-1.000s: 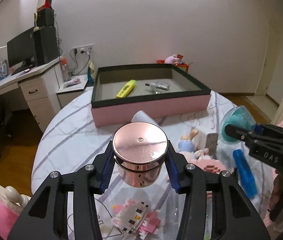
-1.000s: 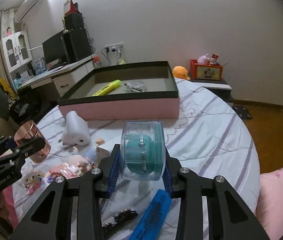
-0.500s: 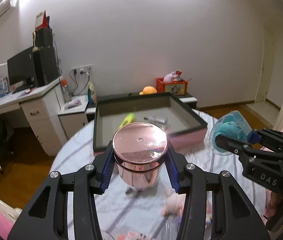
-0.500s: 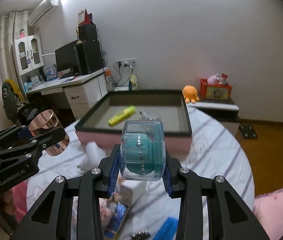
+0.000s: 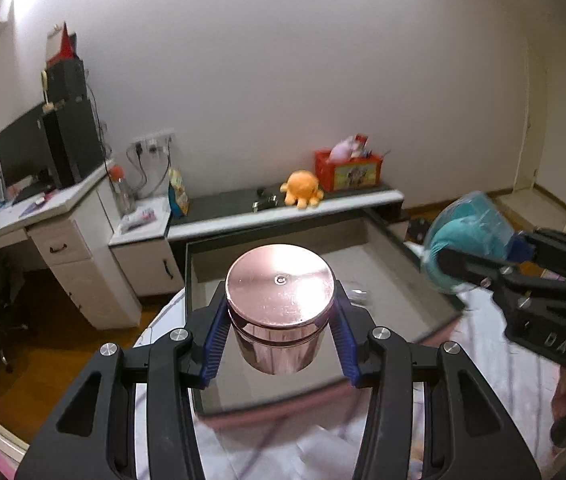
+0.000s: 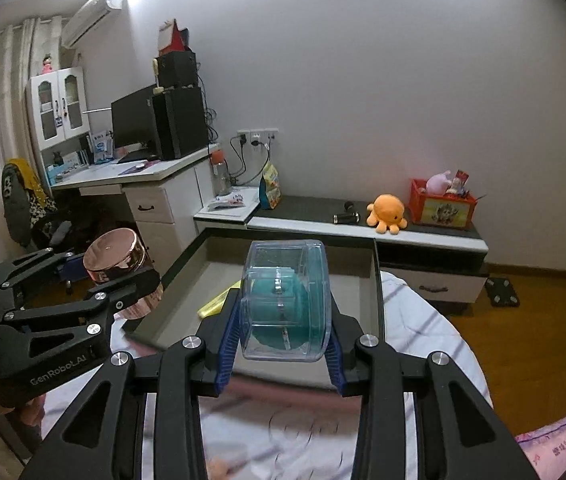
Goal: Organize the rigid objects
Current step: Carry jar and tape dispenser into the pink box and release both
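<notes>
Both grippers loaded, raised over the box since 1 s ago.
Left gripper point(image 5: 279, 336) clamped copper tin point(image 5: 279, 300); right gripper point(image 6: 283, 344) clamped clear case point(image 6: 285, 300); yellow highlighter point(image 6: 215, 304) visible only from right wrist, inside box point(image 6: 377, 280).

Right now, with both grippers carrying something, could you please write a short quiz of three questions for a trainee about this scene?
1. True or false: the left gripper is shut on the copper tin.
2. What does the right gripper hold?
A. a yellow marker
B. a clear plastic case with a teal part inside
C. an orange plush toy
3. Fill in: both items hang above the open ____ with the dark rim.

Key: 1 true; 2 B; 3 box.
</notes>
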Tool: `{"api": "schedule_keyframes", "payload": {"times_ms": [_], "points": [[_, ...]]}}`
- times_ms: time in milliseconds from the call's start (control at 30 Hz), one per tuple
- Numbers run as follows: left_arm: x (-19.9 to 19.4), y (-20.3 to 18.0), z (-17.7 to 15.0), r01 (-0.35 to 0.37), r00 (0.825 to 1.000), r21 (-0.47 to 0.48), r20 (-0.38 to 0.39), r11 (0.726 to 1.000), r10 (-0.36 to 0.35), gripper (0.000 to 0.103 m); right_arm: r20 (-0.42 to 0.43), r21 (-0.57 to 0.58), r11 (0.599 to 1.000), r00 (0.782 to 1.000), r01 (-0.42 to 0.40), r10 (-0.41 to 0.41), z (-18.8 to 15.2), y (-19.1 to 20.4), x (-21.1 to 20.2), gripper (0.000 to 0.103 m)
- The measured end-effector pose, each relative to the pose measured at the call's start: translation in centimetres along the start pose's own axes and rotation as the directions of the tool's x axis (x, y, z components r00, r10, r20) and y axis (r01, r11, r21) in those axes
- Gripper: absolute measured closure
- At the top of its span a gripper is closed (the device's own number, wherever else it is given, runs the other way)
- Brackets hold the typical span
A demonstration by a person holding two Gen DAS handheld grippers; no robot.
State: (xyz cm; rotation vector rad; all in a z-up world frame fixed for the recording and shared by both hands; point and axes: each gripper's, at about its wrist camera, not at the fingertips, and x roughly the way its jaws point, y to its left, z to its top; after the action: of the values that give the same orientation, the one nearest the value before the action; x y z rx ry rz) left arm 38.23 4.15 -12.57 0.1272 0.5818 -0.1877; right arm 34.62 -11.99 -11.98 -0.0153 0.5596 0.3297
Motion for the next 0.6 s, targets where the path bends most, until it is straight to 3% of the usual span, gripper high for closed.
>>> {"api": "schedule_keyframes", "payload": {"times_ms": [300,600], "points": [[10.1,1.9,0.7,-0.039,0.984,0.013,-0.174,0.999,0.041,0.056,-0.192,0.006,0.999,0.980,0.049,-0.047,0.4,-3.3,10.1,0.065],[15.0,3.0,0.2,-0.073,0.959,0.018,-0.272,0.997,0.075,0.055,-0.299,-0.013,0.996,0.950,0.085,-0.085,0.8,-4.2,15.6,0.065]]}}
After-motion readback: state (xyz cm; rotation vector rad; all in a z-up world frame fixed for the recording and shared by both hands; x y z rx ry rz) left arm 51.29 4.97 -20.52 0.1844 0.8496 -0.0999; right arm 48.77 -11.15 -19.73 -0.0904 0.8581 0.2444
